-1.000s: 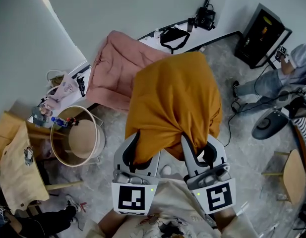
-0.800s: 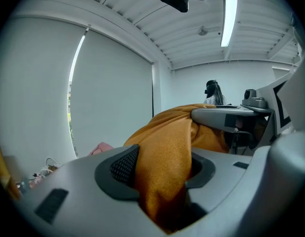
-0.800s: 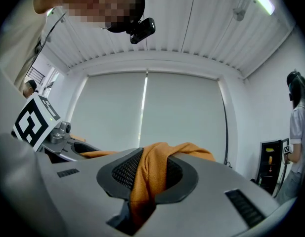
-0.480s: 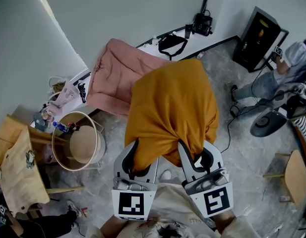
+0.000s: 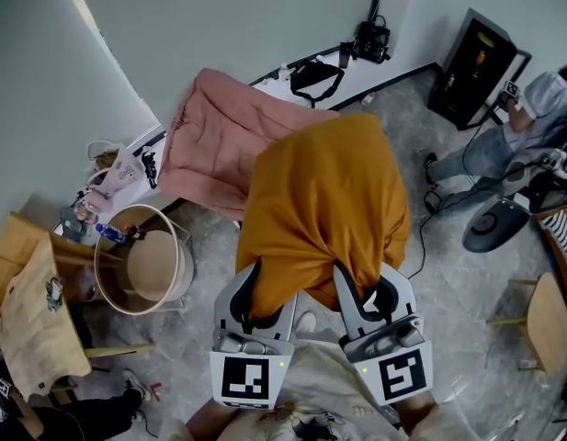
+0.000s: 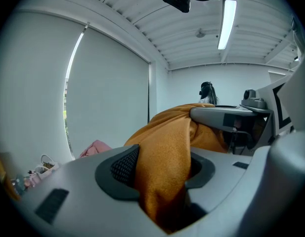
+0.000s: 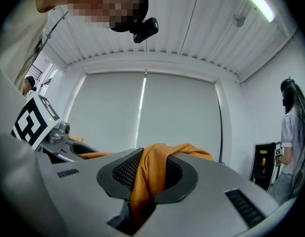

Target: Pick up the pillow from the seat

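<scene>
The mustard-orange pillow (image 5: 324, 200) hangs in the air in the head view, lifted clear above the pink seat (image 5: 219, 141). My left gripper (image 5: 265, 297) is shut on its near left corner, and my right gripper (image 5: 361, 288) is shut on its near right corner. In the left gripper view the orange fabric (image 6: 164, 167) bunches thick between the dark pads (image 6: 125, 166). A thinner fold of the fabric (image 7: 150, 174) sits pinched between the right gripper's pads (image 7: 127, 172). The pillow hides part of the seat.
A round wooden basket (image 5: 143, 255) stands at the left on the floor, with a tan chair (image 5: 30, 315) beside it. A person (image 5: 513, 145) sits at the right near a black stand base (image 5: 494, 228). A black cabinet (image 5: 476, 67) and camera gear (image 5: 370, 39) stand by the far wall.
The pillow stays held by both grippers and has shifted only slightly in view. More of the pink seat shows beyond it now.
</scene>
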Available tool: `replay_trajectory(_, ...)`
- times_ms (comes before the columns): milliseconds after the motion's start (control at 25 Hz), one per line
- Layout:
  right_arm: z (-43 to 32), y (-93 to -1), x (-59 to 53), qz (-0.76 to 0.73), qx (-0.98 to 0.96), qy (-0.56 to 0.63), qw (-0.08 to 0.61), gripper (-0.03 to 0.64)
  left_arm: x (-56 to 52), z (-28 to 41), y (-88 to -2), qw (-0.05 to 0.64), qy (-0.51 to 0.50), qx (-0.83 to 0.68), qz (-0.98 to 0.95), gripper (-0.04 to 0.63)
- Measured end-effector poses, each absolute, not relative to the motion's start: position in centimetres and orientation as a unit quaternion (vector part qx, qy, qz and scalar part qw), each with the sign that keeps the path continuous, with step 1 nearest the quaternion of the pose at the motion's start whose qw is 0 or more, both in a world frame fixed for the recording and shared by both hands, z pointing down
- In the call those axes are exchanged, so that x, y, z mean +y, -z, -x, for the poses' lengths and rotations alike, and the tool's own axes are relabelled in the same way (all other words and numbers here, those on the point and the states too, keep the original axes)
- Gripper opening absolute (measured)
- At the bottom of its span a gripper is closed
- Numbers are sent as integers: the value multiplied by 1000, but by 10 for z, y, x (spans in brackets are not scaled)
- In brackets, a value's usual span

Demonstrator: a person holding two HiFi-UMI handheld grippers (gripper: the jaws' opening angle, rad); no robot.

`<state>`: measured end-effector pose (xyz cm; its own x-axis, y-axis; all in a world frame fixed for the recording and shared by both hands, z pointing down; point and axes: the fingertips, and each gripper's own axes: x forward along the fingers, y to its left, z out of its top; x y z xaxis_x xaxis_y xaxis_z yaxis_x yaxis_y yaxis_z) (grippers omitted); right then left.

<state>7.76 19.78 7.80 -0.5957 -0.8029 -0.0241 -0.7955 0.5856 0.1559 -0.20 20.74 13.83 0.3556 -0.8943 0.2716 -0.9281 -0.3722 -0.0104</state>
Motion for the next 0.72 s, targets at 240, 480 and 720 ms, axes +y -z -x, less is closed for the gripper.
replay_trajectory(240, -78, -76, 206, -446, -892, 79, 23, 89, 217, 1, -137, 73, -115, -558, -818, 211)
replay_trajectory(480, -80, -76, 214, -444, -892, 78, 19, 89, 226, -1, -138, 74, -115, -561, -817, 210)
replay_trajectory(720, -82, -76, 221, -441, -894, 78, 19, 89, 234, -2, -138, 77, -116, -564, -814, 210)
